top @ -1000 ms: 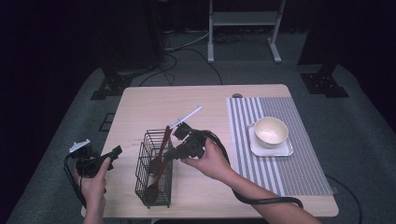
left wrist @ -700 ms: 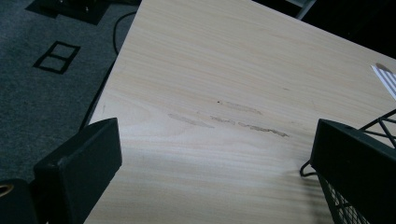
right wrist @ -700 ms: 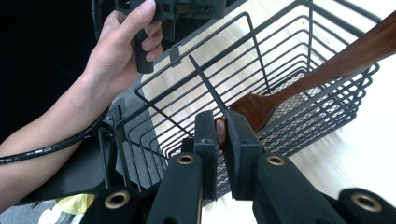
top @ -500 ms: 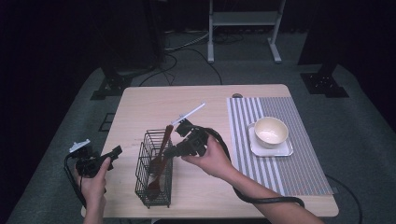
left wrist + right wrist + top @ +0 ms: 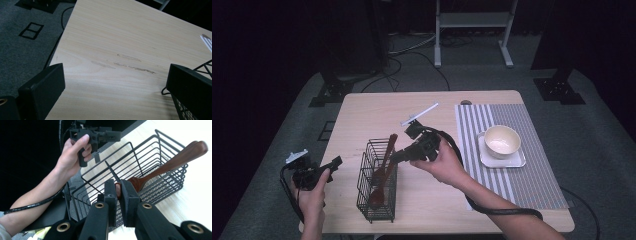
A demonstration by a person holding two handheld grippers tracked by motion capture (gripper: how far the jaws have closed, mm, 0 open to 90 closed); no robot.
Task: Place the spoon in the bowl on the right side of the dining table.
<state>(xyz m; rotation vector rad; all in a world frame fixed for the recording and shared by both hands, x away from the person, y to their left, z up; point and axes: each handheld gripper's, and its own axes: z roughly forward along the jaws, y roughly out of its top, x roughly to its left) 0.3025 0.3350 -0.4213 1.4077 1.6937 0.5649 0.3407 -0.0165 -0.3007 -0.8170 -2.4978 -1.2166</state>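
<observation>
Over the wire basket (image 5: 377,187) near the tabletop's (image 5: 362,120) front edge, the right gripper (image 5: 119,192) is clenched on the handle end of a wooden spoon (image 5: 170,161), its pads pinching the tip. The step in hand looks like drawing that spoon out of the basket, or possibly settling it in; the frames alone do not settle which. If it is coming out, the next move calls for a pull along the handle's own line, so the bowl end clears the wires without dragging the basket. The spoon's long axis leans: bowl low inside the basket, handle rising up and away toward the gripper (a second wooden utensil (image 5: 379,186) lies beside it). The left gripper (image 5: 319,170) hovers released at the tabletop's left edge, jaws wide, nothing between them.
</observation>
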